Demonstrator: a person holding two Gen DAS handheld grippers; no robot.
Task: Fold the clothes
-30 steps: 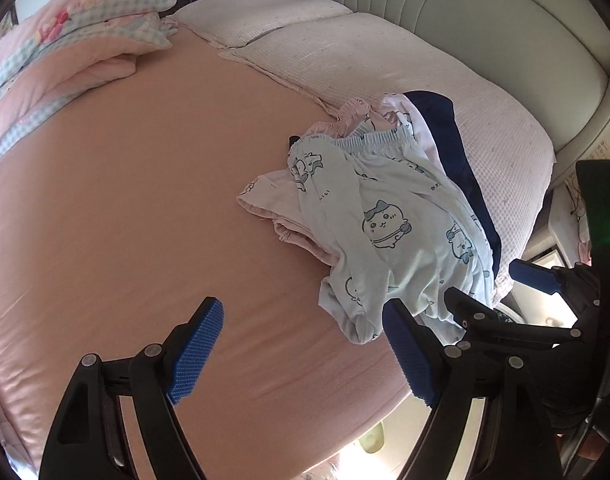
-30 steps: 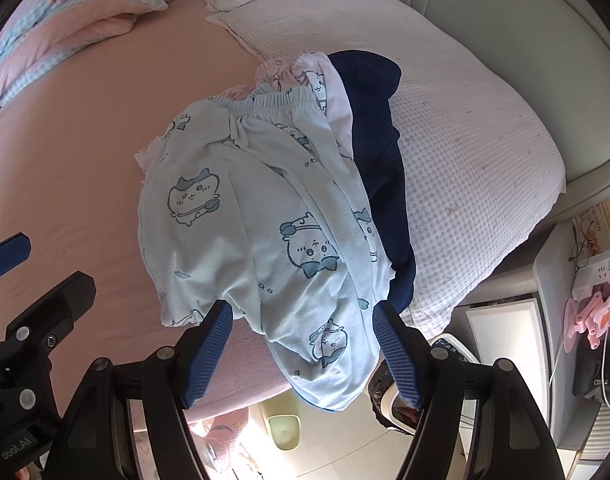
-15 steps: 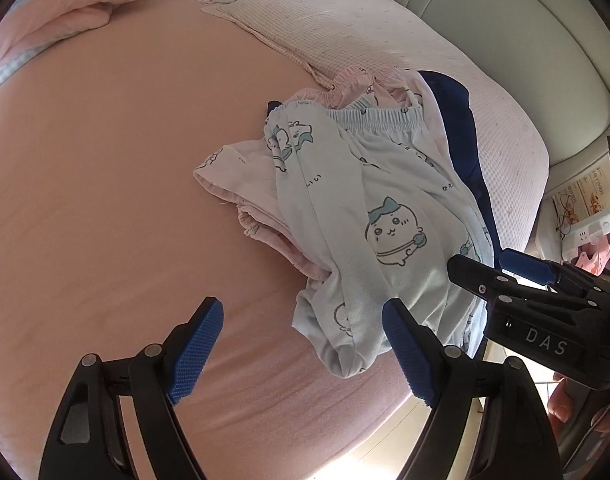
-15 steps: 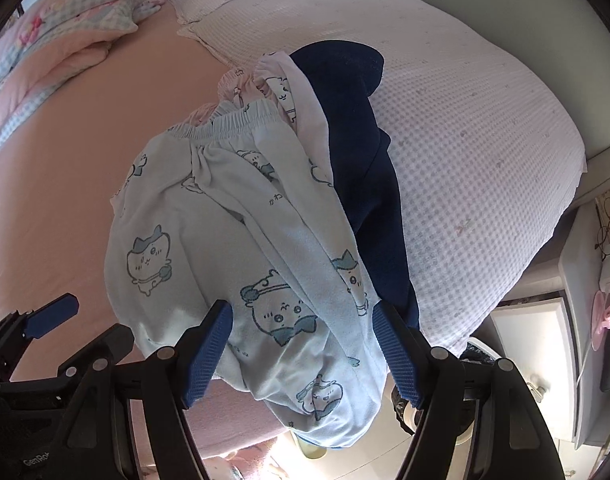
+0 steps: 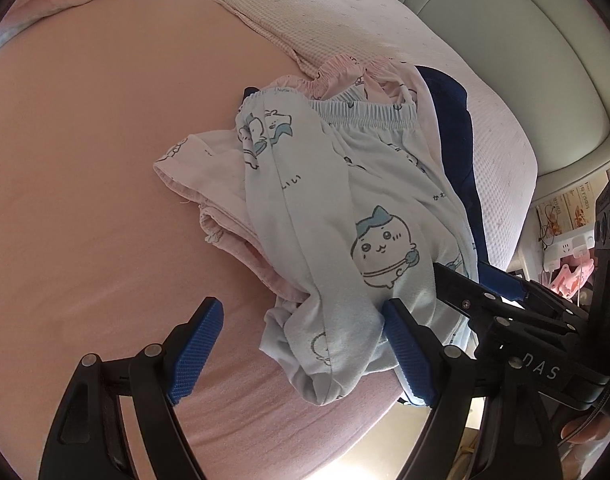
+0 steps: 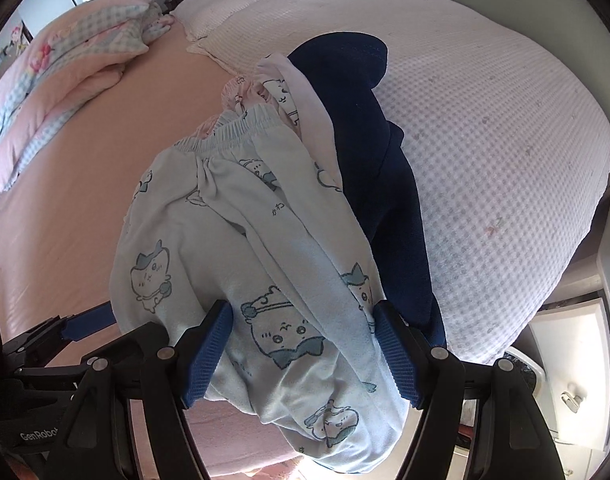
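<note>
Light blue pyjama trousers [image 5: 345, 200] with a cartoon print lie crumpled at the bed's edge, on top of a pink garment [image 5: 201, 168] and next to a navy garment [image 5: 453, 132]. My left gripper [image 5: 301, 312] is open over one trouser leg end; its right pad touches the cloth and its left pad stands apart over the sheet. My right gripper [image 6: 303, 312] is open, and the other leg of the trousers [image 6: 225, 240] runs between its pads and hangs over the mattress edge. The navy garment [image 6: 365, 140] lies just right of it.
The pink bed sheet [image 5: 85, 160] stretches away to the left. A white waffle pillow [image 6: 485, 120] and a padded headboard [image 5: 525, 40] lie behind the clothes. A folded checked quilt [image 6: 65, 64] sits far left. A white nightstand [image 6: 565, 360] stands beside the bed.
Both grippers have come down and closer to the trousers. The leg ends, earlier ahead of the fingertips, now lie between the jaws. The jaws' width is unchanged.
</note>
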